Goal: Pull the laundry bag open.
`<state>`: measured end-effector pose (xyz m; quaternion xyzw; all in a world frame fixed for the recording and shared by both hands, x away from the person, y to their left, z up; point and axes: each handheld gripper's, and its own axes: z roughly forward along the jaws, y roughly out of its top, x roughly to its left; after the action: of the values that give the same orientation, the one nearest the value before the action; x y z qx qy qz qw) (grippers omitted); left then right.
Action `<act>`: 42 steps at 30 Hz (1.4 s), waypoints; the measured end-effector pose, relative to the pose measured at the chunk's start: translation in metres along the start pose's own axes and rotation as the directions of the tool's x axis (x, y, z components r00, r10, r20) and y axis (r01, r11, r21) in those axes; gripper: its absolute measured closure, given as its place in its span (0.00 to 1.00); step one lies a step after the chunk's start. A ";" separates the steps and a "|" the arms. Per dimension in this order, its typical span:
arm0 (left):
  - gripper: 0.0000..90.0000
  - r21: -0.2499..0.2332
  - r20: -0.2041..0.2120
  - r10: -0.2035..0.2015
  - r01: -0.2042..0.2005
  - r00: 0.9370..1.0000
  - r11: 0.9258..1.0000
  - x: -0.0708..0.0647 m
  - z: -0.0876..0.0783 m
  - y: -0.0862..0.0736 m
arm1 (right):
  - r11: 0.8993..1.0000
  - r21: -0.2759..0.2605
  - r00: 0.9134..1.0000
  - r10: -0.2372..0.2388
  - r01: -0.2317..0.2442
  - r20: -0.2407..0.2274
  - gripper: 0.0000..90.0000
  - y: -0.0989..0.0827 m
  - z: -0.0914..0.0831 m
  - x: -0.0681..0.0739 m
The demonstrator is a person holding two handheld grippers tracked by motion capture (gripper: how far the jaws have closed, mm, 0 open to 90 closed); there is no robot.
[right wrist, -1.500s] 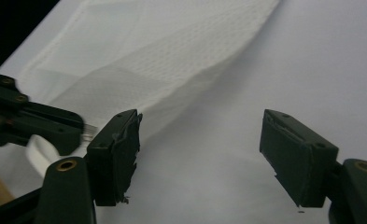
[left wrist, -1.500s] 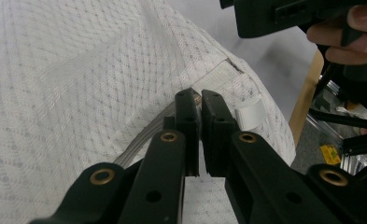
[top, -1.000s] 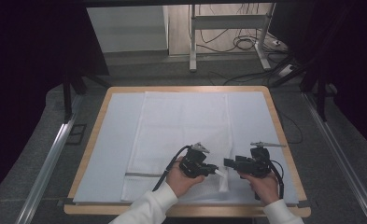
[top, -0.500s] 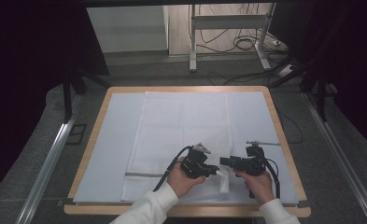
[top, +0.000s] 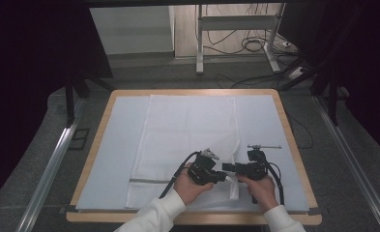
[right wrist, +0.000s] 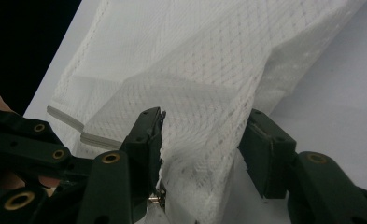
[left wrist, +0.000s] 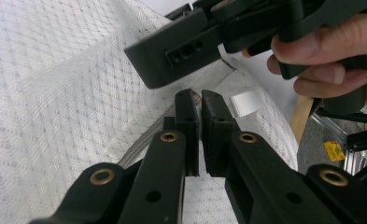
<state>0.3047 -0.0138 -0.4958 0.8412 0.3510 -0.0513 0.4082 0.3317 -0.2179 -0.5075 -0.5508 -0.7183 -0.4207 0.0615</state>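
High view: white mesh bag (top: 187,140) lies flat on a pale sheet (top: 110,159) covering the wood-edged bench (top: 294,145). Bag runs from the far edge toward the near edge, roughly centred, zip strip (top: 151,181) across its near-left end. Both hands work at the bag's near-right corner, close together.

Left gripper (top: 215,176) sits over that corner, held in the left hand (top: 190,186), white sleeve (top: 153,215) below. Right gripper (top: 228,167) points in from the right toward the left one, held in the right hand (top: 261,189). The two tips are just beside each other.

Left gripper view: left gripper (left wrist: 200,100) has its jaws together, clamped on a thin edge of the bag (left wrist: 78,93); a metal bit shows between the tips, looks like the zip pull but too small to be sure. White tag (left wrist: 246,102) sticks out just to the right of the tips. Right gripper's jaw (left wrist: 181,51) hangs just above, fingers (left wrist: 321,56) wrapped on its handle.

Right gripper view: right gripper (right wrist: 204,135) jaws apart, have just been closing. A raised fold of the bag (right wrist: 204,84) stands between them. Left pad touches the mesh; right pad sits just beside it, contact unclear. Not pinched yet. Zip strip (right wrist: 69,122) is visible left of the jaws, folded over in a double layer.
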 end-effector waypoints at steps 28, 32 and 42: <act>0.97 0.014 0.013 -0.010 0.010 1.000 1.000 0.006 0.005 -0.004 | 0.998 0.062 0.998 0.012 -0.008 -0.055 0.97 0.000 0.000 -0.008; 0.97 0.017 0.023 -0.022 0.021 0.999 1.000 0.008 0.006 -0.005 | 0.998 0.068 0.998 0.007 -0.003 -0.061 0.97 0.000 0.000 -0.008; 0.97 0.026 0.042 -0.049 0.048 0.998 0.999 0.018 0.005 -0.010 | 0.998 0.068 0.996 -0.006 0.012 -0.083 0.98 0.001 -0.005 -0.008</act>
<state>0.3130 -0.0034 -0.5126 0.8362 0.3618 -0.0837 0.4037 0.3341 -0.2273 -0.5084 -0.5272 -0.7315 -0.4186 0.1083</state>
